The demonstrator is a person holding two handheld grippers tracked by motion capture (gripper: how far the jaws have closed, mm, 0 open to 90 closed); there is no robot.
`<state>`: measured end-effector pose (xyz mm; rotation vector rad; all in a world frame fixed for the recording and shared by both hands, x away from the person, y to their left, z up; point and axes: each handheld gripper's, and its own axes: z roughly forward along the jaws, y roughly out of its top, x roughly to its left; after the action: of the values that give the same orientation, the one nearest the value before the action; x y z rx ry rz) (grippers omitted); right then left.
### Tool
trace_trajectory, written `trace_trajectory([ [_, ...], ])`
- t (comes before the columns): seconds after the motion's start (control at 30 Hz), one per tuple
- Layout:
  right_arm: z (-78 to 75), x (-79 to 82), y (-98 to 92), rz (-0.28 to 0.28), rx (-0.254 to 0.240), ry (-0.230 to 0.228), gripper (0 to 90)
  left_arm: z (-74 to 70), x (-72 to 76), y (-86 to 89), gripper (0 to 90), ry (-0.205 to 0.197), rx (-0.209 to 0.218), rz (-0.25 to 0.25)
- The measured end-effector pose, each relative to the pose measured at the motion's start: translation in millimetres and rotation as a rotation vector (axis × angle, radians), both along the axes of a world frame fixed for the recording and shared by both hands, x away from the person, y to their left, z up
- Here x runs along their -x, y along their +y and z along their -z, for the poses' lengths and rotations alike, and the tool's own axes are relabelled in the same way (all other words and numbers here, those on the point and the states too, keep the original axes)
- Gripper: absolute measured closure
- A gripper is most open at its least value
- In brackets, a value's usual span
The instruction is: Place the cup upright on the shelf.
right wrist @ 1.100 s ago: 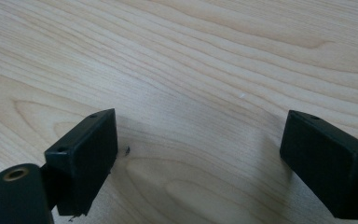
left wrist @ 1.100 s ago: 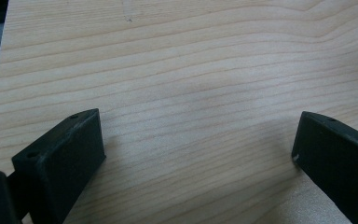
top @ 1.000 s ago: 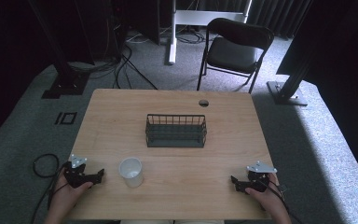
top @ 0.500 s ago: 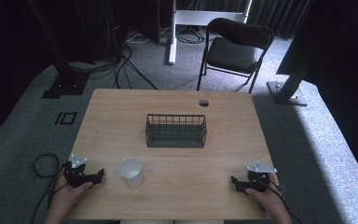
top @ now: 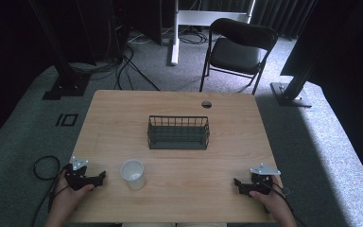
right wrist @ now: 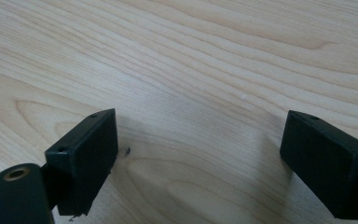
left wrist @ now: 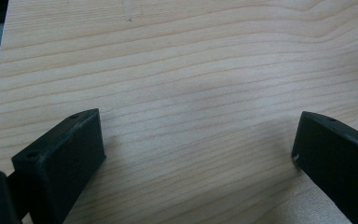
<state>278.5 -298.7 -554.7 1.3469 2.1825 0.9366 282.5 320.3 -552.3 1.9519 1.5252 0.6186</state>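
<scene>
A white paper cup stands upright on the wooden table, near the front left. A dark wire basket sits at the table's middle. My left gripper rests on the table at the front left corner, a short way left of the cup, jaws pointing right. My right gripper rests at the front right, jaws pointing left. In the left gripper view the left gripper is open over bare wood. The right gripper is open too, with nothing between its jaws.
A round cable hole lies in the table's far edge. A black folding chair stands behind the table. Cables trail on the grey carpet at the left. Dark stand feet flank the table.
</scene>
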Motion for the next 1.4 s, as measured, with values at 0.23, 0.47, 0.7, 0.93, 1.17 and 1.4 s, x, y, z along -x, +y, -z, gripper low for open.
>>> trace_trajectory([
  [0.23, -5.8, -3.0, 7.7, -0.026, -0.016, -0.016, 11.2, 0.0, 0.0, 0.0, 2.6, 0.000, 0.000, 0.000],
  [0.47, -14.2, -6.5, 17.1, -0.071, -0.015, -0.043, 11.3, 0.1, 0.0, 0.0, 2.6, -0.001, 0.000, 0.000],
  [0.7, -17.7, -9.2, 28.8, -0.104, -0.030, -0.053, 11.3, 0.0, 0.0, 0.0, 2.6, 0.000, 0.000, 0.000],
  [0.93, -19.9, -11.6, 44.1, -0.152, -0.044, -0.059, 11.3, 0.0, 0.0, 0.0, 2.6, 0.000, 0.000, 0.000],
  [1.17, -21.9, -14.9, 59.3, -0.196, -0.047, -0.057, 11.3, 0.0, 0.0, 0.0, 2.6, 0.000, 0.000, 0.000],
  [1.4, -25.9, -19.3, 75.4, -0.237, -0.062, -0.067, 11.3, 0.0, 0.0, 0.0, 2.6, 0.000, 0.000, 0.000],
])
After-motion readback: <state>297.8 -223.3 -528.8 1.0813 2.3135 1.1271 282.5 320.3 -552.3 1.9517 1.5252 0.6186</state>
